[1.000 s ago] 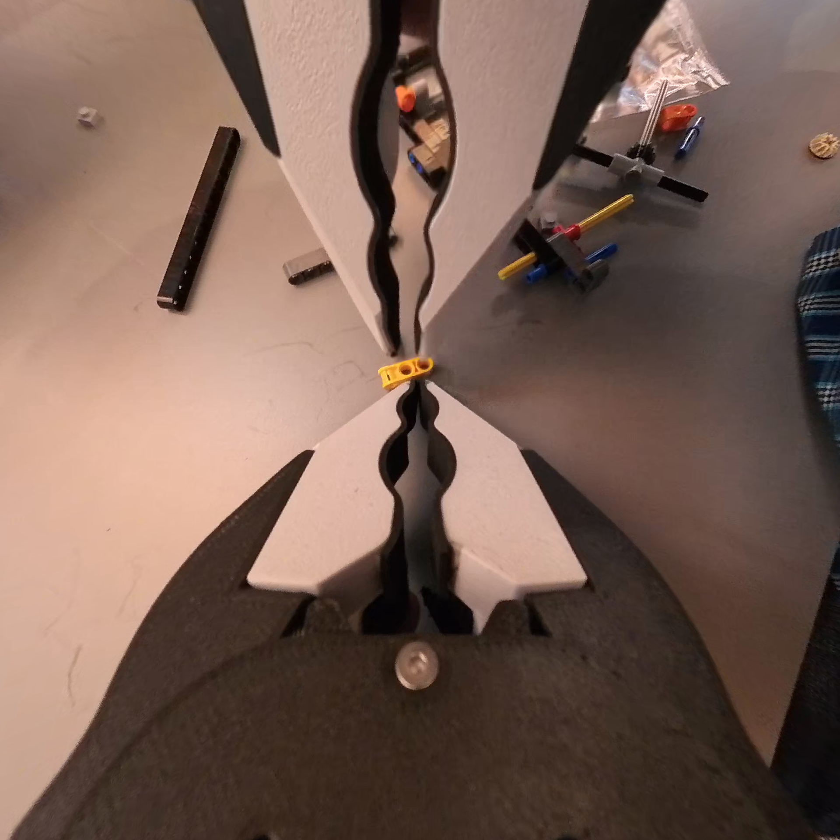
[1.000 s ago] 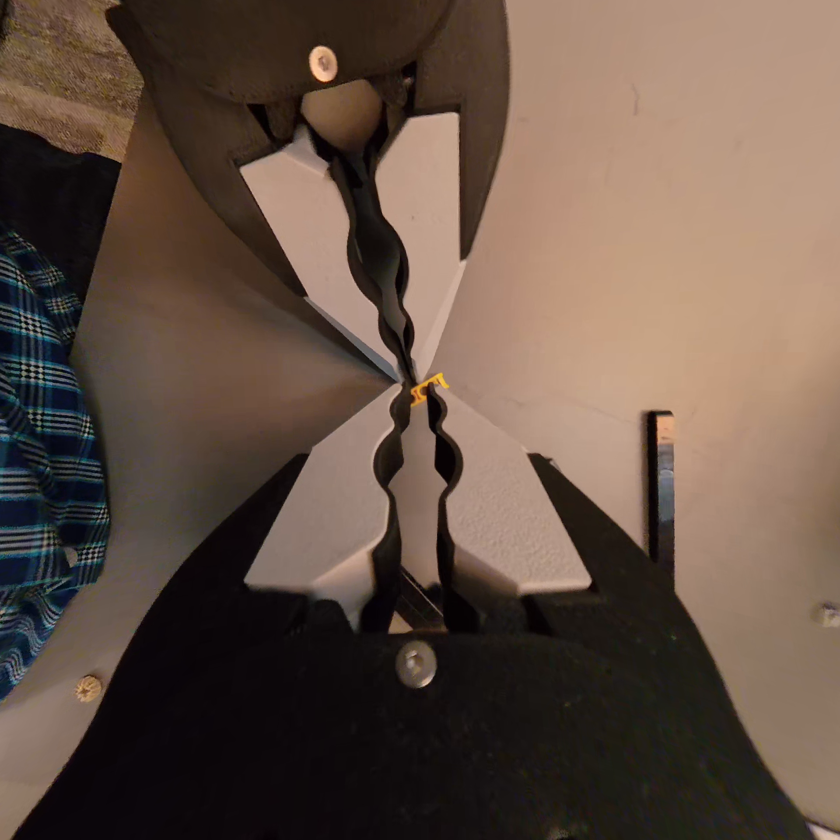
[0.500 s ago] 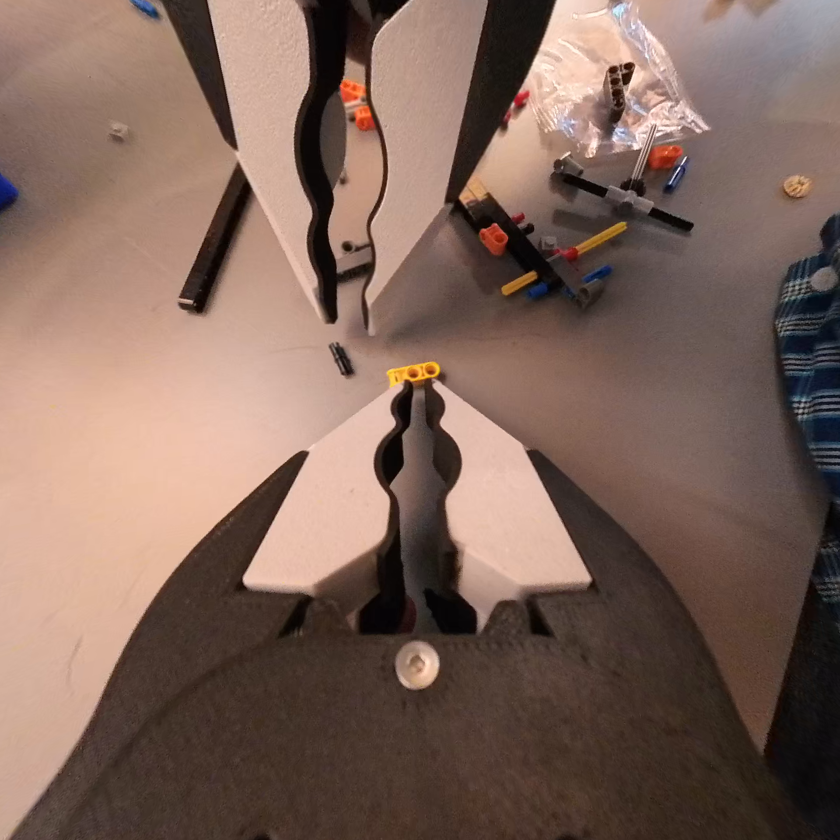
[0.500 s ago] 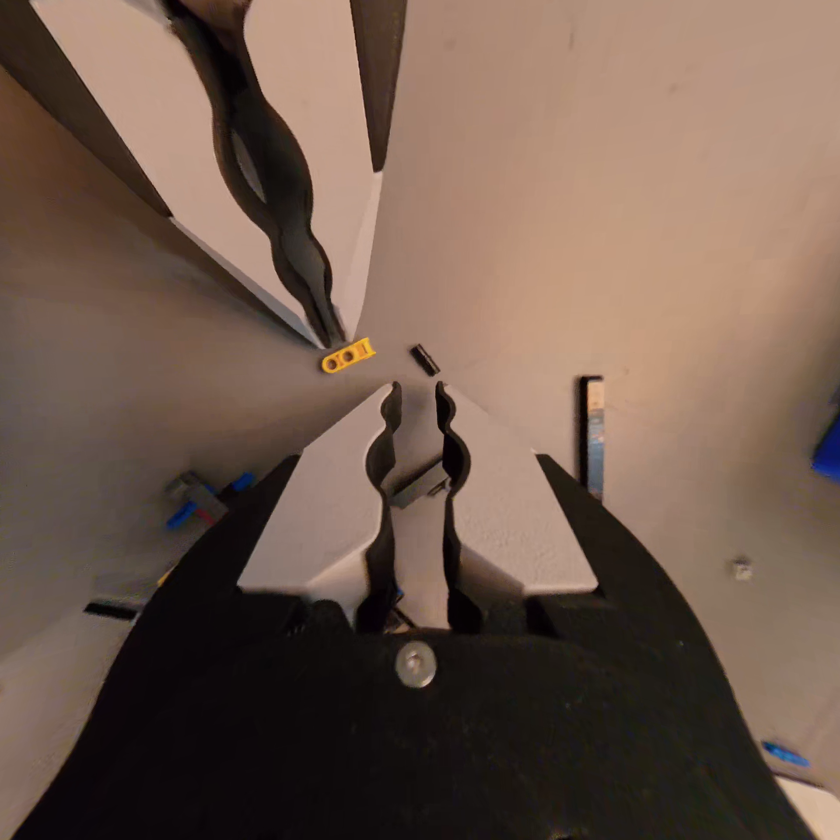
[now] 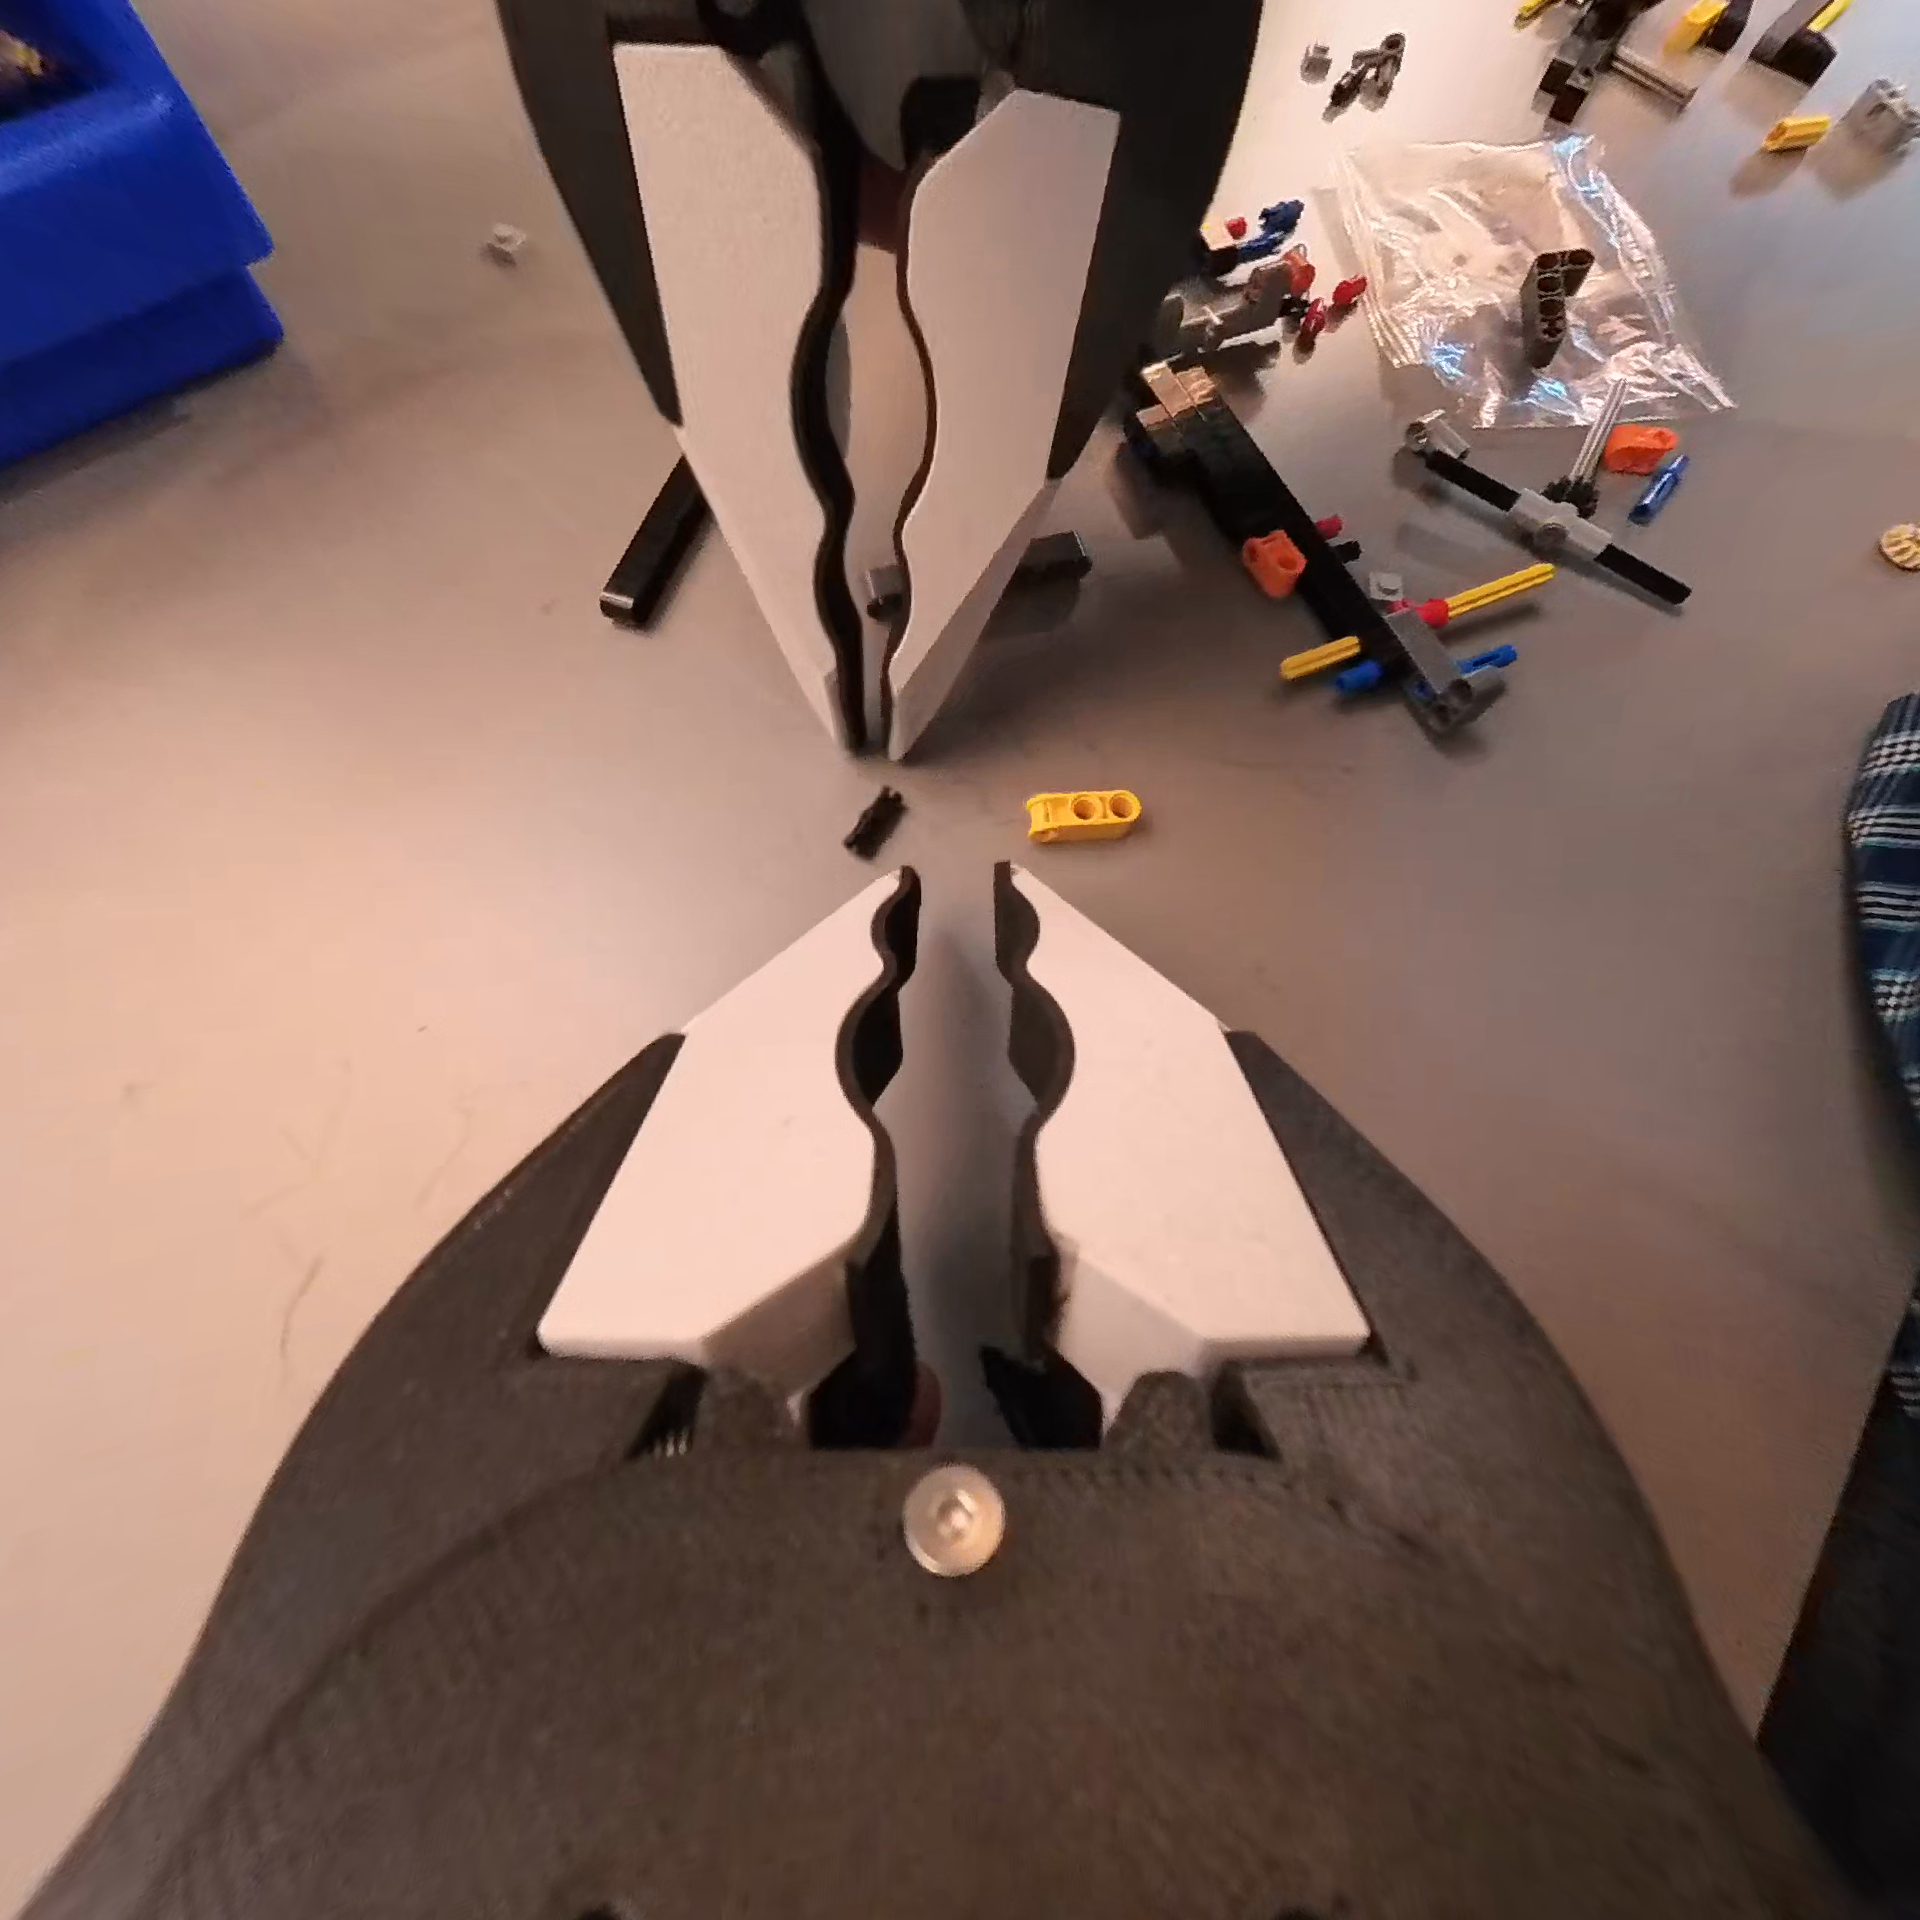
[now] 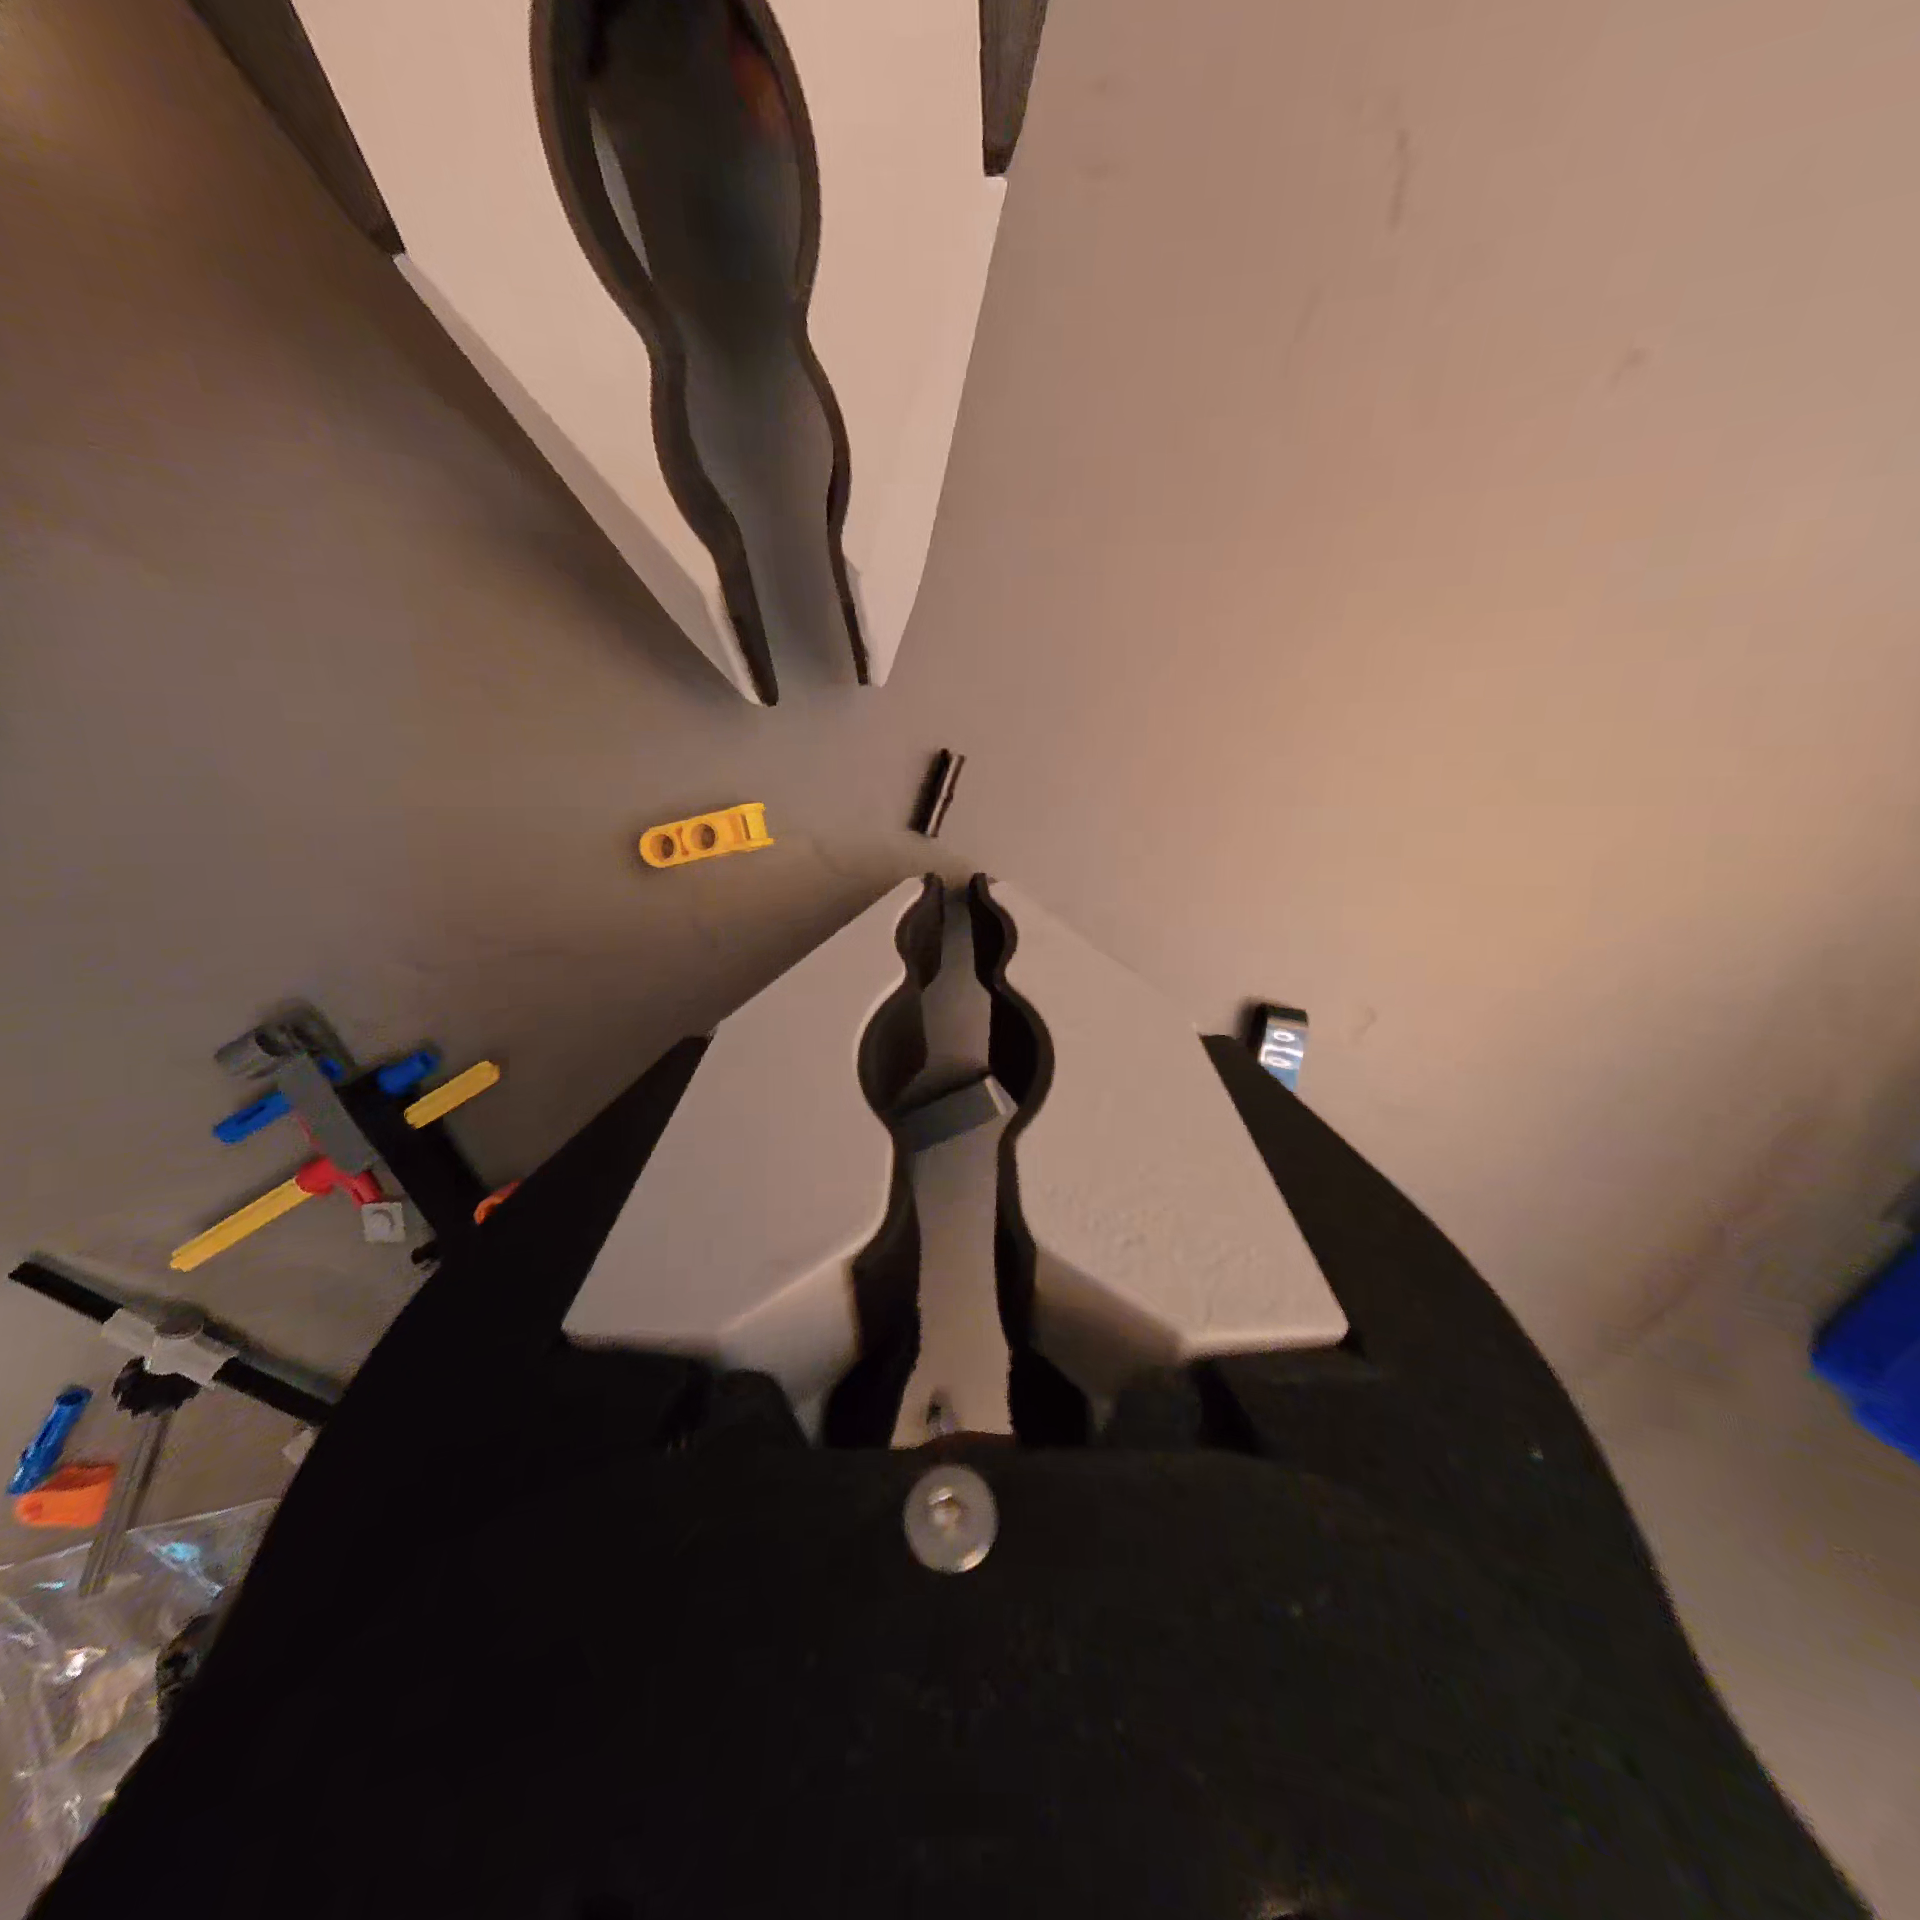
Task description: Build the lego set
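A small yellow lego connector (image 5: pixel 1083 816) lies loose on the grey table, just right of my left gripper's tips; it also shows in the right wrist view (image 6: pixel 704 834). A short black pin (image 5: pixel 873 821) lies beside it, between the two grippers, and shows in the right wrist view too (image 6: pixel 935 792). My left gripper (image 5: pixel 956 878) is open and empty, tips just short of the pin. My right gripper (image 6: pixel 954 883) faces it from the far side, empty, with only a narrow gap between its tips.
A long black beam assembly (image 5: pixel 1247 499) with orange, yellow and blue parts lies at the right. Behind it are a clear plastic bag (image 5: pixel 1507 291) and a black axle piece (image 5: pixel 1548 520). A blue bin (image 5: pixel 104 260) stands far left. A plaid sleeve (image 5: pixel 1886 935) is at the right edge. Tip to tip, the grippers are about 4 centimetres apart. It is some 15 centimetres from my left tips to the black axle piece (image 5: pixel 1548 520). It turns up in the right wrist view (image 6: pixel 180 1348) as well.
A second ago both grippers were shut on the yellow connector. The right one let go and drew back, the black pin landed on the table, then the left opened and the connector dropped.
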A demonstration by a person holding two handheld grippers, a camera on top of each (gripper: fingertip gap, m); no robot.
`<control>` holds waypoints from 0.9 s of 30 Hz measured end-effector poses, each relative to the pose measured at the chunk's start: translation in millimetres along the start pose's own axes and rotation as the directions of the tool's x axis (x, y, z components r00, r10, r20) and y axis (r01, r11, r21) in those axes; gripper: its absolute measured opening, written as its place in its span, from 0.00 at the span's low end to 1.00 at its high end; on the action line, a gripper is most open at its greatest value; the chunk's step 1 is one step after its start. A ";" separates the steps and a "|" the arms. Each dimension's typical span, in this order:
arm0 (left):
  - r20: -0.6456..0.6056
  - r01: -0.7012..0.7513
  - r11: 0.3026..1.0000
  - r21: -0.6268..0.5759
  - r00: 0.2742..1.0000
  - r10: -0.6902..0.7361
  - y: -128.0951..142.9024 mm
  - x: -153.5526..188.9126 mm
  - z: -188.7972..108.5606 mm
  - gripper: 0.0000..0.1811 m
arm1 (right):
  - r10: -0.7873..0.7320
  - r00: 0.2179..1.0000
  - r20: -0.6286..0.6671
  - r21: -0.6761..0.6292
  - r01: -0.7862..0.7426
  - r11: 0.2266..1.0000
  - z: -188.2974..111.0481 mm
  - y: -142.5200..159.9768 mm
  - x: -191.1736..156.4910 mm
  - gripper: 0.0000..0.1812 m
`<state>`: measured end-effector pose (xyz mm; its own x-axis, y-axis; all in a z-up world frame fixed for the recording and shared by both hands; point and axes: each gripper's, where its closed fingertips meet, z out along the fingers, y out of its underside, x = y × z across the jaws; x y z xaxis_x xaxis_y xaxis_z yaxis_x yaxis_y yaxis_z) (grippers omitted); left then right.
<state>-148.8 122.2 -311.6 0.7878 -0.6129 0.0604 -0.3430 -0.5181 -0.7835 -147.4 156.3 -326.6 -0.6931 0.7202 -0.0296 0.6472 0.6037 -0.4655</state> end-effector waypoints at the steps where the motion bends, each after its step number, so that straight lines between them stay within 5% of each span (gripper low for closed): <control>1: -0.002 0.006 1.000 -0.005 1.000 -0.006 0.6 -0.4 0.5 0.07 | 0.002 1.000 0.001 0.008 -0.002 1.000 0.4 -0.6 -0.4 0.01; 6: 0.022 0.005 0.999 -0.039 1.000 -0.004 4.3 -6.5 3.8 0.07 | 0.059 0.998 0.006 0.029 -0.059 0.998 1.7 -7.1 -4.5 0.09; 16: 0.031 0.003 0.998 -0.059 1.000 -0.001 6.5 -7.8 6.3 0.06 | 0.273 0.960 -0.064 0.056 -0.270 0.961 7.0 -14.8 -4.8 0.07; 27: 0.036 0.013 0.999 -0.050 0.999 -0.011 5.6 -9.6 5.6 0.07 | 0.215 0.971 -0.110 0.052 -0.210 0.976 5.8 -11.1 -2.3 0.01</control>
<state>-155.5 128.5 -320.0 0.8093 -0.5855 0.0471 -0.3579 -0.5550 -0.7509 -154.8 145.9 -326.5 -0.4989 0.8661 -0.0318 0.7610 0.4203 -0.4942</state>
